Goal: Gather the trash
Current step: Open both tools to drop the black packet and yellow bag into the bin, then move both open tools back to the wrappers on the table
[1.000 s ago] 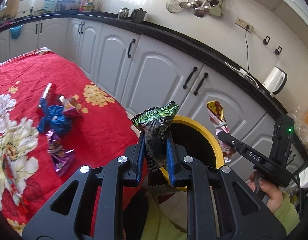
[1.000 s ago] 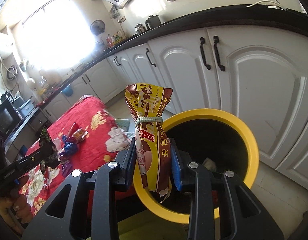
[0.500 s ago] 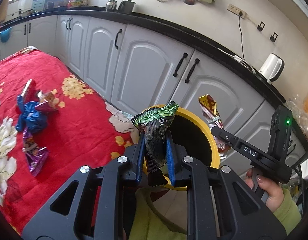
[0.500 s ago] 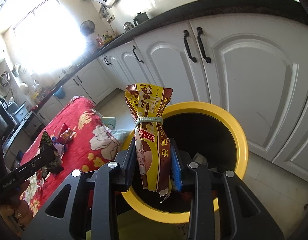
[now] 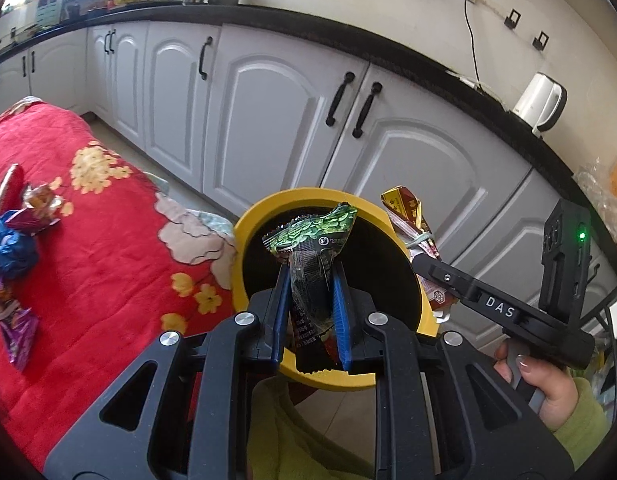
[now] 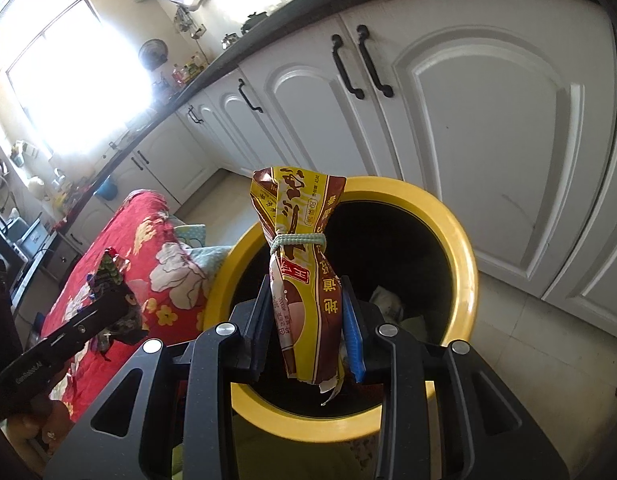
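- The left tongs (image 5: 311, 276) are clamped nearly shut on a crumpled green and black wrapper (image 5: 313, 256), whose green top fans out above the blue pads (image 5: 280, 312).
- In the left wrist view that wrapper stands in front of the dark mouth of a yellow bin (image 5: 244, 236), over its near side.
- The right tongs (image 6: 308, 312) grip a yellow and brown snack packet (image 6: 298, 276), held upright, with the pads pressing on its lower half and the jaws only partly apart.
- A pale green band (image 6: 298, 240) is tied round the neck of the packet, and the top flares out above it.
- In the right wrist view the packet stands over the near rim of the yellow bin (image 6: 464, 248); a few pale scraps (image 6: 386, 302) lie at the bottom of the bin.
- The bin stands on the floor, between white cupboard doors (image 5: 268, 120) and a tabletop covered by a red flowered cloth (image 5: 108, 248).
- More wrappers (image 5: 12, 232), blue, red and purple, lie on the cloth well apart from the bin, at the left edge of the left wrist view.
- A hand (image 5: 544, 384) in a green sleeve (image 5: 580, 428) holds the handle of the right tongs, seen at the right of the left wrist view.
- A white kettle (image 5: 540, 102) stands on the dark worktop above the cupboards.
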The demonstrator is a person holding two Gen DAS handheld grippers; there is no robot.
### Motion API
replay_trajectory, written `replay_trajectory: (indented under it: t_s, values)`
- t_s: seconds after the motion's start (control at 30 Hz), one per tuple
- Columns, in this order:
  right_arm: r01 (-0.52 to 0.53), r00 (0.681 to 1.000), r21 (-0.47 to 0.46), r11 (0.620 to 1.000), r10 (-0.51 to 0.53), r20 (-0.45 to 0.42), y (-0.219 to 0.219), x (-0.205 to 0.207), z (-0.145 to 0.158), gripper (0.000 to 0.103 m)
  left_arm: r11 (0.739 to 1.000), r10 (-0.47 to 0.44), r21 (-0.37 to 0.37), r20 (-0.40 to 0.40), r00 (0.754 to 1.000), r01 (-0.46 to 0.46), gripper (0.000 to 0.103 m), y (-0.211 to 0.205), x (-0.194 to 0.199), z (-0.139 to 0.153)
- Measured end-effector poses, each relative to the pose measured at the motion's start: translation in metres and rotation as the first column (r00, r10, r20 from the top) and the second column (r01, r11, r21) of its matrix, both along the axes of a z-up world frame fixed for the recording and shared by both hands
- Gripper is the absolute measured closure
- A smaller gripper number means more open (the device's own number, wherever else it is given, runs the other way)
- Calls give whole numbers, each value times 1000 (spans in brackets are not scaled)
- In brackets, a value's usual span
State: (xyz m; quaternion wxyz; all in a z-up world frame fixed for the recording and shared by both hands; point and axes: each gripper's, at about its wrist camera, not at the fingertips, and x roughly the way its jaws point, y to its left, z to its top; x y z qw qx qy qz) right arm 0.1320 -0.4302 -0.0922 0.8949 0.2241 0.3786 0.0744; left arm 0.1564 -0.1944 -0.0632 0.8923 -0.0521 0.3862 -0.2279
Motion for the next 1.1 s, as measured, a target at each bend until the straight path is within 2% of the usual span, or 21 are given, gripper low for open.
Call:
replay_trajectory:
  t_s: [0.43, 0.53, 0.57, 0.6, 0.7, 0.9, 0.93, 1.1]
  values:
    - [37, 999, 46, 998, -36, -30, -16, 1, -12, 72, 998, -45, 34, -38, 998, 46, 88, -29, 16, -23]
    - [46, 999, 51, 998, -44, -30, -18, 1, -13, 71, 999, -35, 32, -39, 999, 37, 76, -29, 18, -25]
    - [50, 998, 50, 997, -49, -31, -18, 1, -13, 66, 999, -28, 29, -38, 999, 29, 69, -27, 18, -26]
    - [60, 998, 49, 997, -58, -28, -19, 0, -13, 63, 999, -18, 25, -43, 999, 20, 67, -25, 19, -26]
    - [77, 997, 49, 996, -76, -22, -22, -2, -12, 56, 1000, 13, 11, -55, 998, -12, 43, -17, 21, -28]
    - [102, 995, 44, 994, -102, -7, -25, -4, -8, 48, 997, 68, -17, -59, 996, -69, 15, 2, 18, -24]
    - [105, 994, 43, 994, -105, -3, -25, -4, -7, 46, 997, 76, -23, -60, 995, -78, 11, 6, 18, -23]
    - [101, 995, 35, 994, -102, 22, -20, -6, 2, 43, 993, 118, -25, -47, 992, -119, 11, 21, 13, -16]
